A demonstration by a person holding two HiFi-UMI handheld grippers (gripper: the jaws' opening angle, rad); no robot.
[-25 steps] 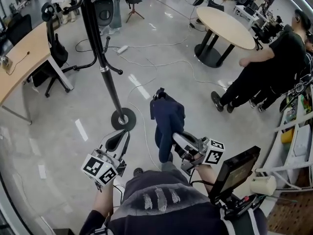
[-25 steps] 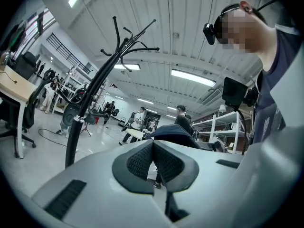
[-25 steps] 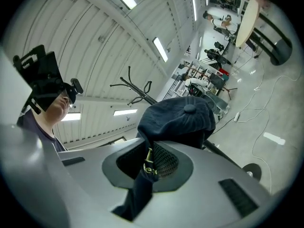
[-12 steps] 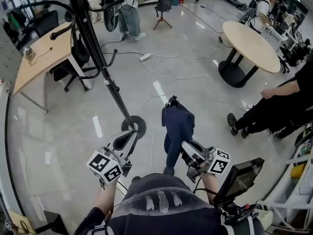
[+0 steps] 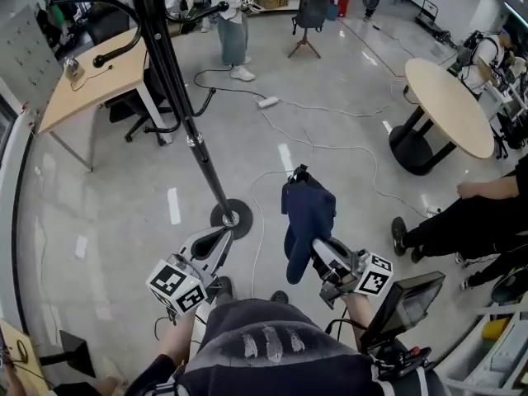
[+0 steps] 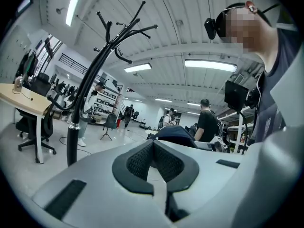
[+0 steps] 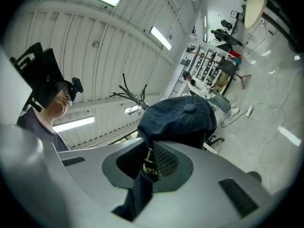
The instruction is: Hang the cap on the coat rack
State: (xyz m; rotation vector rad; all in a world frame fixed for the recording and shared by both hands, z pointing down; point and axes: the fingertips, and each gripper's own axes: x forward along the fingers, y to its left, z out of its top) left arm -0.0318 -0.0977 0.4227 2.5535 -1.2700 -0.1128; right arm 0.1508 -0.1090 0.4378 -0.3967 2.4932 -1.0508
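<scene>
Cap [image 5: 307, 219], dark navy, hangs from the right gripper [image 5: 317, 252] in front of the person, above the grey floor [image 5: 124, 221]. In the right gripper view the fingers are pinched almost together on a fold of fabric at the cap's edge, and the crown with its top button stands beyond them. Beside it, the left gripper [image 5: 216, 239] is apart from the cap, its fingers closed against each other with nothing between them. Ahead and to the left stands the black coat rack [image 5: 186, 126]. Its round base [image 5: 231, 219] lies just beyond the left gripper's tips, and its hooks [image 6: 128, 32] branch out high overhead. The cap touches no part of the rack. White cable [image 5: 330, 147] trails across the floor behind.
</scene>
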